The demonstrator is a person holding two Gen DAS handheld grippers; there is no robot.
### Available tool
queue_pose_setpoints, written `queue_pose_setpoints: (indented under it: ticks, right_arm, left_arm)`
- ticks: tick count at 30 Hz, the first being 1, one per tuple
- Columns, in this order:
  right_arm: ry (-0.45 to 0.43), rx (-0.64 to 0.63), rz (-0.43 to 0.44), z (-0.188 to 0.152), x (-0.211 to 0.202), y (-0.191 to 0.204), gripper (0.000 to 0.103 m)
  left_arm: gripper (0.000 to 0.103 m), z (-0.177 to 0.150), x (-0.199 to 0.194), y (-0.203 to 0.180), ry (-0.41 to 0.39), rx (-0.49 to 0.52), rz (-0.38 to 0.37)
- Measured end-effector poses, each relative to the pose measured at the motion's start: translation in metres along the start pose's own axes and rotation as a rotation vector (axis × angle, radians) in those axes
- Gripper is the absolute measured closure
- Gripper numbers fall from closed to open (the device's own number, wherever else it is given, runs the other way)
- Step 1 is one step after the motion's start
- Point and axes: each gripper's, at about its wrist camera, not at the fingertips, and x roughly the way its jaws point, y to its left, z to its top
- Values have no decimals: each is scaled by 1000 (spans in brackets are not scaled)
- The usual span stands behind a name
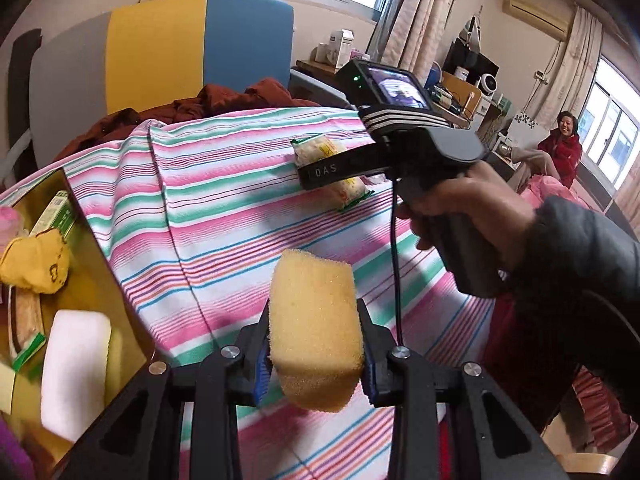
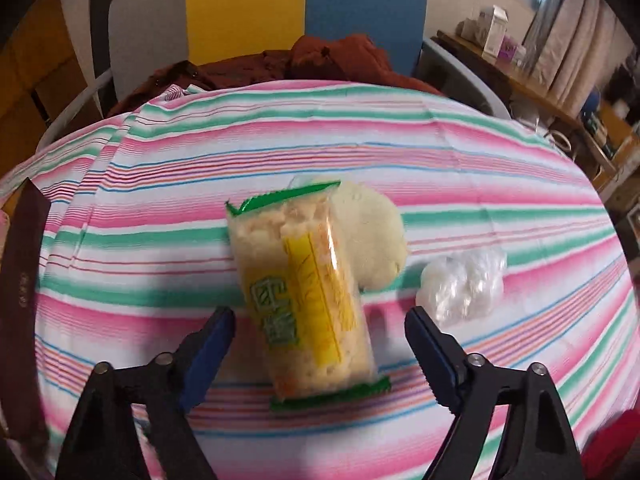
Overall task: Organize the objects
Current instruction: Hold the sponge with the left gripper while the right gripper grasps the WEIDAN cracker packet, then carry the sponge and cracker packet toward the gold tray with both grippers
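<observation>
Between left fingers (image 1: 256, 356), yellow sponge (image 1: 316, 332)

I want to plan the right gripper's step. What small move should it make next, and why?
Probably lower the right gripper and close it on the snack packet. Its fingers are open on both sides of the packet, which lies flat on the striped cloth, not gripped yet.

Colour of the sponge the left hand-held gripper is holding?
Yellow sponge; clearest in the left wrist view.
</observation>
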Motion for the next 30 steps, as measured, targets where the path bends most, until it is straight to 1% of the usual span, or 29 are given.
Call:
queue_pose_setpoints:
  ticks: [1, 2, 4, 6, 7, 8, 9, 12, 16, 18, 22, 26, 30]
  right_arm:
    - [11, -1, 14, -1, 1, 0, 45]
    - [20, -2, 25, -1, 1, 1, 53]
    - [25, -14, 78, -1, -2, 7, 54]
    - [12, -32, 180, -2, -12, 16, 54]
    - [12, -41, 217, -4, -16, 20, 54]
    - [24, -58, 278, -6, -18, 27, 54]
    - [34, -85, 315, -9, -19, 35, 54]
    - [61, -153, 342, -17, -19, 52, 54]
    - [93, -214, 330, -26, -15, 67, 54]
    - [95, -209, 340, -28, -15, 66, 54]
    - [106, -147, 361, -26, -19, 56, 54]
    - [68, -115, 415, -27, -44, 55, 54]
    - [24, -132, 485, -29, -78, 77, 54]
  left_arm:
    - [69, -1, -1, 0, -1, 0, 1]
    - [69, -2, -2, -1, -1, 1, 4]
    - [69, -4, -6, -5, -7, 5, 14]
    - [69, -5, -9, -6, -11, 9, 17]
    - [69, -5, -12, -8, -17, 12, 19]
    - [69, -5, -15, -9, -20, 14, 20]
    - [69, -6, -17, -10, -21, 14, 21]
    - [69, -9, -24, -11, -26, 19, 30]
    - [69, -12, -36, -9, -42, 11, 48]
    - [69, -12, -45, -6, -62, -1, 57]
    - [69, -14, -65, 3, -100, -33, 81]
    - [69, -14, -87, 23, -147, -90, 117]
    - [68, -20, -107, 53, -183, -175, 179]
